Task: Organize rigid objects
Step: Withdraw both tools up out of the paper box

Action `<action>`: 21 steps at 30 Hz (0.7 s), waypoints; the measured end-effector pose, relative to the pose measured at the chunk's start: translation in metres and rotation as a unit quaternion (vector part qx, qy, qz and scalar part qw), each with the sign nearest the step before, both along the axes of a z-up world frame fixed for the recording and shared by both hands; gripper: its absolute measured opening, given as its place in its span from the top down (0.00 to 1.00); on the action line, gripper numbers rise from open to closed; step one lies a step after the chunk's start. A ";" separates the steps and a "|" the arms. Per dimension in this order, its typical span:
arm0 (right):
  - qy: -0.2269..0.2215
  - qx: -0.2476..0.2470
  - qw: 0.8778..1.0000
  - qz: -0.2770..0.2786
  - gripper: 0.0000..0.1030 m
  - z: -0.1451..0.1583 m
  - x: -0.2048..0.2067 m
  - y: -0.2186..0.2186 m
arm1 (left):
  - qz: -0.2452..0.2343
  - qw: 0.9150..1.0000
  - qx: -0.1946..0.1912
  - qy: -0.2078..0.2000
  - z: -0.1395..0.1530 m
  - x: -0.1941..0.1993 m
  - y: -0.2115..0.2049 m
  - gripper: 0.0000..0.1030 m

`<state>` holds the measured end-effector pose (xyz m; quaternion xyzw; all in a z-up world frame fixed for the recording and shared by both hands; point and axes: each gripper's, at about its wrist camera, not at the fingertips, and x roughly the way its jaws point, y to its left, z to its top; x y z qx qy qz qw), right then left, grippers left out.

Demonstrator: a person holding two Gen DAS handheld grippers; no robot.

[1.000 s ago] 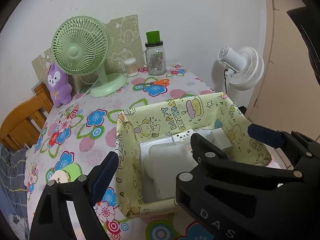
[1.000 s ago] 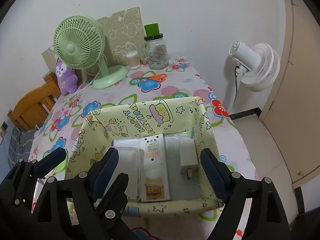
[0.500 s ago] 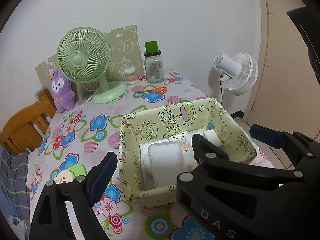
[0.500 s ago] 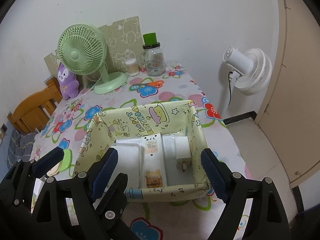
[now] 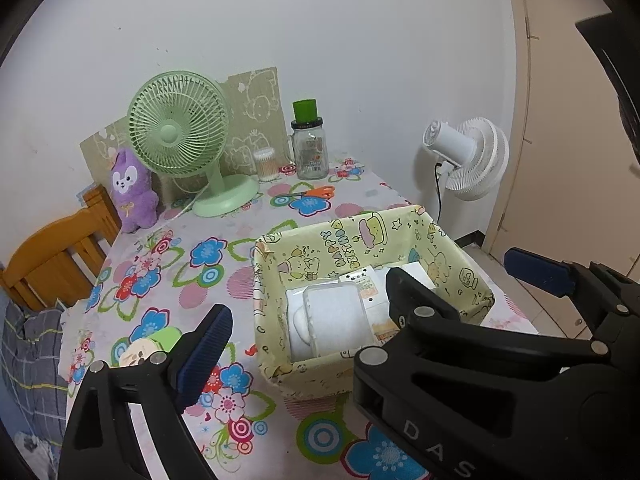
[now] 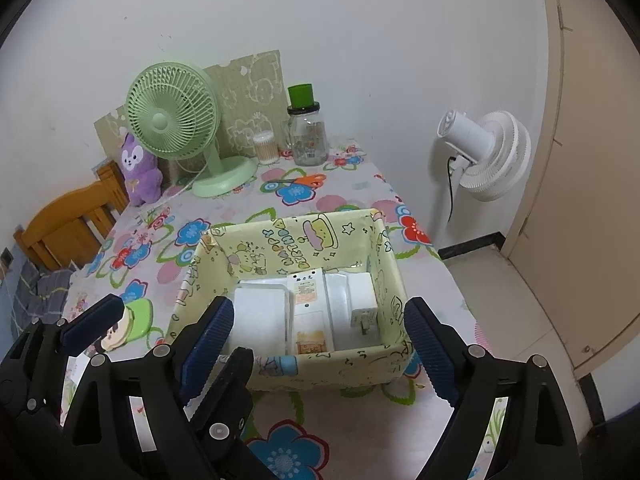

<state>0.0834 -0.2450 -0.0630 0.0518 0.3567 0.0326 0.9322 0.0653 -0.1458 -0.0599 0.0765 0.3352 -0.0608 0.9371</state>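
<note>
A yellow cartoon-print box (image 5: 464,276) (image 6: 280,372) stands on the flowered table. Inside lie a clear plastic case (image 5: 336,316) (image 6: 260,316), a long white labelled pack (image 6: 310,304) and a white plug adapter (image 6: 362,300). My right gripper (image 6: 316,344) hovers in front of the box's near wall, its jaws opening with nothing gripped. My left gripper (image 6: 166,340) (image 5: 316,344) hangs beside it to the left, jaws also opening and empty; its right finger is hidden behind the right gripper (image 5: 468,276). A green cartoon-face item (image 5: 152,346) (image 6: 128,326) lies left of the box.
At the back stand a green desk fan (image 5: 180,140), a purple plush (image 5: 130,192), a cotton-swab jar (image 5: 266,164) and a glass jar with a green lid (image 5: 308,148). Orange scissors (image 5: 316,192) lie nearby. A wooden chair (image 5: 52,256) is left, a white fan (image 5: 468,156) right.
Both grippers have drawn back and up from the box, so it looks smaller and farther. The jaws stand slightly wider. The items in the box have not moved.
</note>
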 end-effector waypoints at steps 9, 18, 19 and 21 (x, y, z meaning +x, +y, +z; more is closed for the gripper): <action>-0.016 -0.008 1.000 0.000 0.11 0.010 -0.017 0.012 | 0.004 1.000 -0.007 -0.010 0.007 -0.015 0.012 0.06; -0.030 -0.016 0.999 0.001 0.09 0.017 -0.030 0.026 | 0.008 1.000 -0.013 -0.019 0.012 -0.028 0.026 0.06; -0.032 -0.017 0.999 0.002 0.09 0.018 -0.032 0.027 | 0.008 1.000 -0.015 -0.019 0.013 -0.029 0.028 0.06; -0.038 -0.021 0.999 0.001 0.07 0.020 -0.036 0.031 | 0.009 1.000 -0.018 -0.020 0.014 -0.031 0.031 0.05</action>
